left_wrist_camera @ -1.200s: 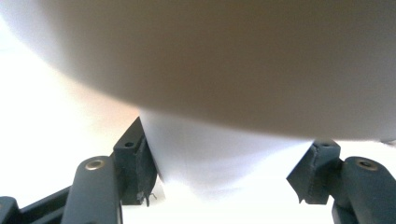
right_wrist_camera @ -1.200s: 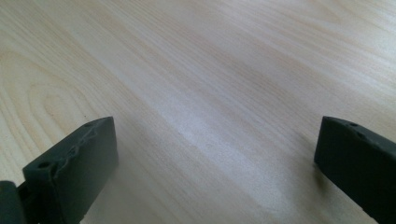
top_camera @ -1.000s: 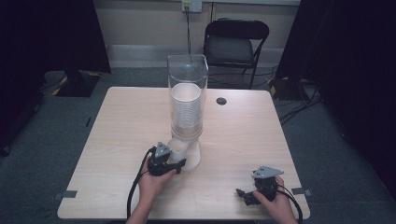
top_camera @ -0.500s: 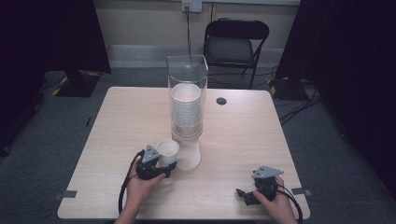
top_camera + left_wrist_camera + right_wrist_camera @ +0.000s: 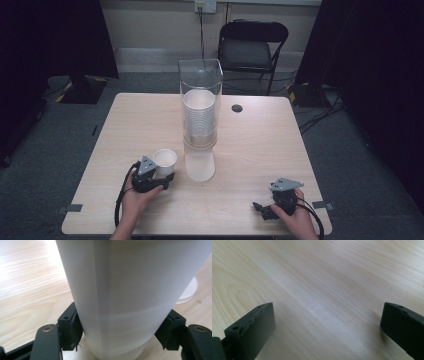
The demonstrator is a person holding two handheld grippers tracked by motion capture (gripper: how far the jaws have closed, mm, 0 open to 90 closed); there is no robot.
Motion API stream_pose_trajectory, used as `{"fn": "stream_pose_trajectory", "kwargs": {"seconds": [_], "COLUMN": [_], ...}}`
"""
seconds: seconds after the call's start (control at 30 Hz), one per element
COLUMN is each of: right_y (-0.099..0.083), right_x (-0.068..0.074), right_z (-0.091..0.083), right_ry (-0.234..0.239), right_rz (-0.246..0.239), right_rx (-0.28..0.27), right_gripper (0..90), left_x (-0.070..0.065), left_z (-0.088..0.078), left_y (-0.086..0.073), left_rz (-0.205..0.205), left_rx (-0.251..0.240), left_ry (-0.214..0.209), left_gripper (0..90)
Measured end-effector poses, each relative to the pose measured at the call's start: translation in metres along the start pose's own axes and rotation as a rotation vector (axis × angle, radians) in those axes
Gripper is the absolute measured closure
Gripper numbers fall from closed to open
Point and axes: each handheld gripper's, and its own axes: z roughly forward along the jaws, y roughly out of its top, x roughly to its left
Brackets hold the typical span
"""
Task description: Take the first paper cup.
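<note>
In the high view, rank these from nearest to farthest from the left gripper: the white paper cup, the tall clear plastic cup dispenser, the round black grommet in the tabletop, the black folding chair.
1. White paper cup, between the left gripper's jaws.
2. Tall clear plastic cup dispenser, just to its right, mid-table.
3. Round black grommet, toward the table's far edge.
4. Black folding chair, on the floor beyond the table.

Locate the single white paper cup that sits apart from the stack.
In the high view the white paper cup stands upright on the light wooden table, front left, between the left gripper's jaws, just left of the clear plastic cup dispenser.
</note>
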Motion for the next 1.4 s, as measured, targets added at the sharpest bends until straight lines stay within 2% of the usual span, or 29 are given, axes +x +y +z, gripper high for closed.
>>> {"fn": "stream_pose_trajectory", "kwargs": {"seconds": [0.13, 0.3, 0.47, 0.6, 0.67, 0.7, 0.77, 0.8, 0.9, 1.0, 1.13, 1.2, 1.27, 1.3, 1.33, 1.37, 1.4], "right_y": [0.000, 0.000, 0.000, 0.000, 0.000, 0.000, 0.000, 0.000, 0.000, 0.000, -0.001, 0.000, 0.002, 0.003, 0.005, 0.007, 0.011], "right_x": [0.000, 0.000, 0.000, 0.000, 0.000, 0.000, 0.000, 0.000, 0.000, 0.001, 0.008, 0.012, 0.018, 0.021, 0.024, 0.028, 0.034], "right_z": [0.000, 0.000, 0.000, 0.000, 0.000, 0.000, 0.000, 0.000, 0.000, 0.000, -0.001, -0.001, -0.001, 0.000, 0.001, 0.002, 0.003], "right_ry": [0.000, 0.000, 0.001, 0.000, 0.000, 0.000, 0.000, 0.000, 0.000, -0.009, -0.020, -0.023, -0.005, 0.005, 0.015, 0.019, 0.012], "right_rz": [0.000, 0.000, 0.000, 0.000, 0.000, 0.000, 0.000, 0.000, 0.000, 0.008, 0.022, 0.031, 0.041, 0.048, 0.056, 0.046, 0.010], "right_rx": [0.000, 0.000, 0.000, 0.000, 0.000, 0.000, 0.000, 0.000, 0.000, 0.001, -0.002, -0.015, -0.045, -0.051, -0.053, -0.052, -0.048], "right_gripper": [0.0, 0.0, 0.0, 0.0, 0.0, 0.0, 0.0, 0.0, 0.0, 0.0, 0.6, 5.6, 14.1, 13.0, 13.4, 13.5, 13.7], "left_x": [0.006, 0.006, 0.007, 0.008, 0.010, 0.011, 0.012, 0.012, 0.011, 0.012, 0.013, 0.013, 0.013, 0.012, 0.013, 0.012, 0.012], "left_z": [-0.002, -0.002, -0.002, -0.003, -0.004, -0.004, -0.005, -0.006, -0.008, -0.011, -0.016, -0.018, -0.020, -0.020, -0.021, -0.023, -0.023], "left_y": [-0.004, -0.005, -0.005, -0.006, -0.007, -0.008, -0.009, -0.010, -0.012, -0.014, -0.017, -0.019, -0.020, -0.021, -0.021, -0.022, -0.022], "left_rz": [-0.009, -0.009, 0.003, -0.011, -0.020, -0.026, -0.026, -0.020, 0.032, 0.040, 0.046, 0.054, 0.066, 0.060, 0.075, 0.075, 0.080], "left_rx": [0.014, 0.027, 0.058, 0.059, 0.075, 0.103, 0.115, 0.118, 0.139, 0.149, 0.152, 0.150, 0.153, 0.150, 0.156, 0.154, 0.154], "left_ry": [0.009, 0.017, 0.014, 0.006, 0.004, 0.006, 0.005, 0.007, 0.014, 0.012, 0.000, -0.013, -0.024, -0.027, -0.031, -0.034, -0.035], "left_gripper": [31.6, 31.4, 31.3, 31.1, 30.8, 30.3, 25.6, 23.3, 21.0, 15.3, 15.1, 15.0, 14.8, 14.8, 14.9, 14.8, 14.9]}}
